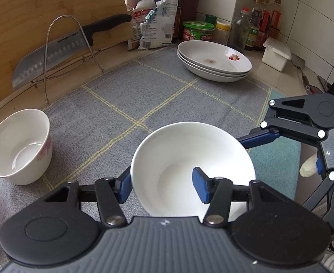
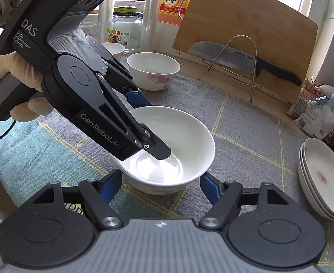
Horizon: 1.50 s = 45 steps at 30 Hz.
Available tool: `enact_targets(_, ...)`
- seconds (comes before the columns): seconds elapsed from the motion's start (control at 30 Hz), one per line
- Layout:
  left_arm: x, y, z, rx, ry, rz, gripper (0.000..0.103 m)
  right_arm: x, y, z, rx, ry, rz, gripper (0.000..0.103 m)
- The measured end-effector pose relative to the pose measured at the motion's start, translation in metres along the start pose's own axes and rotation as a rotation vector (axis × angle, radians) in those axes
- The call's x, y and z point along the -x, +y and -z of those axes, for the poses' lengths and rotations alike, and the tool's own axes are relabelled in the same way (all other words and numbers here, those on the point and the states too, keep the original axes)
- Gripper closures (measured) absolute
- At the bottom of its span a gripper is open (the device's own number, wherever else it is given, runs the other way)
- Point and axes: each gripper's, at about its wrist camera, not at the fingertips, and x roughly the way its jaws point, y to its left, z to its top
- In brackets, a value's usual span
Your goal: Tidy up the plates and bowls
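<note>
- Left gripper (image 1: pixel 162 187): narrow jaws clamp the near rim of the white bowl (image 1: pixel 189 150), one pad outside the wall, one inside.
- Right gripper (image 2: pixel 161 187): jaws straddle the same bowl's outer wall low down; pads look to be touching both sides, so a two-handed hold.
- Bowl sits mid-cloth on the surface (image 1: pixel 112 122), hard against both grippers.
- Flowered bowl (image 1: pixel 19 145) lies to the left gripper's left, apart; likely nesting target, left side nearer.
- Stacked plates (image 1: pixel 214 60) stand far right, well apart.
</note>
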Motion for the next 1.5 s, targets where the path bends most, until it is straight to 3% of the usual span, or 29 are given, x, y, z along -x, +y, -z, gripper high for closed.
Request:
enact_targets(0.4,-0.002,0.0,0.002,-0.003,-0.007,0.004,0.046,-0.003,-0.002,0.001,-0.013,0.014,-0.008,0.024)
enact_targets(0.53,0.001,-0.006,0.002,-0.029,-0.037,-0.005,0.026,-0.003,-0.003,0.001,-0.013,0.012,-0.013,0.023)
enact_targets(0.63,0.006,-0.009,0.002,-0.06,-0.071,-0.025,0.016,-0.004,-0.003,0.001,-0.018,0.018,-0.023,0.018)
enact_targets(0.8,0.014,-0.008,0.004,-0.059,-0.097,-0.064,0.015,0.003,-0.001,0.002,-0.005,-0.012,-0.035,0.0)
enact_targets(0.93,0.027,-0.006,0.007,-0.043,-0.145,-0.127,0.015,0.009,-0.001,-0.001,0.004,-0.023,-0.042,0.0)
enact_targets(1.07,0.042,-0.002,0.01,-0.011,-0.191,-0.18,0.008,0.013,-0.002,-0.005,0.014,-0.031,-0.042,0.0)
enact_targets(1.5,0.074,0.023,0.039,0.105,-0.269,-0.372,0.008,0.02,-0.004,-0.036,0.045,-0.069,-0.063,0.0)
